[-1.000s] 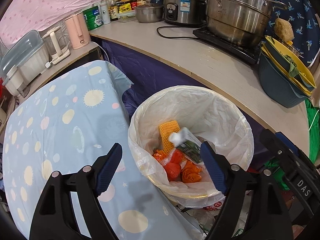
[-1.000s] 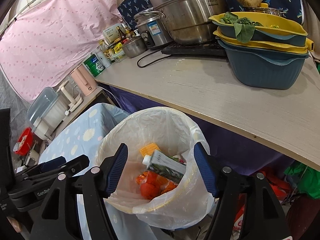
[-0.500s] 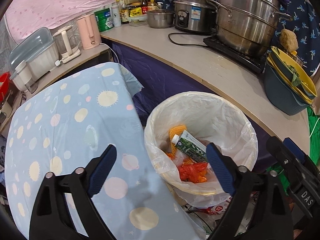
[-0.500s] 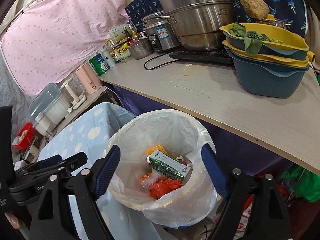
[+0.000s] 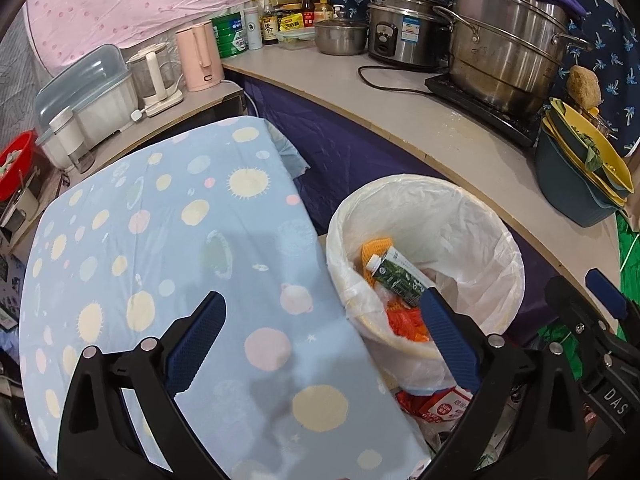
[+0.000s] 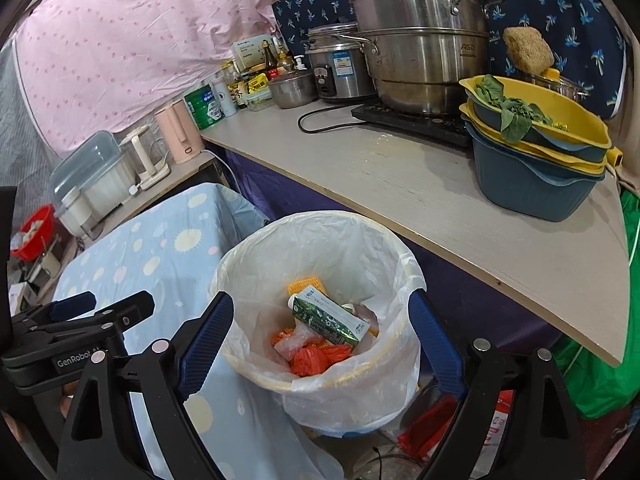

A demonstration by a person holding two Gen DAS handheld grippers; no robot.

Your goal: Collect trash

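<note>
A bin lined with a white plastic bag [image 5: 472, 216] [image 6: 320, 232] stands between the cloth-covered table and the counter. Inside lie a green and white carton [image 5: 396, 276] [image 6: 328, 318], an orange mesh piece [image 5: 374, 248] and orange-red wrappers [image 6: 310, 360]. My left gripper [image 5: 320, 332] is open and empty, above the table edge just left of the bin. My right gripper [image 6: 320, 332] is open and empty, right above the bin's mouth. The left gripper's body also shows at the left of the right wrist view [image 6: 76, 332].
A blue cloth with pale dots [image 5: 160, 240] covers the table on the left. A long counter [image 6: 440, 184] behind the bin carries steel pots [image 6: 420, 40], stacked blue and yellow basins [image 6: 532, 160], bottles and a pink kettle [image 5: 198, 56]. Red packets [image 5: 432, 404] lie on the floor.
The carton has dropped and settled in the bin. Both grippers have drawn back and upward; the left one has shifted left over the table.
</note>
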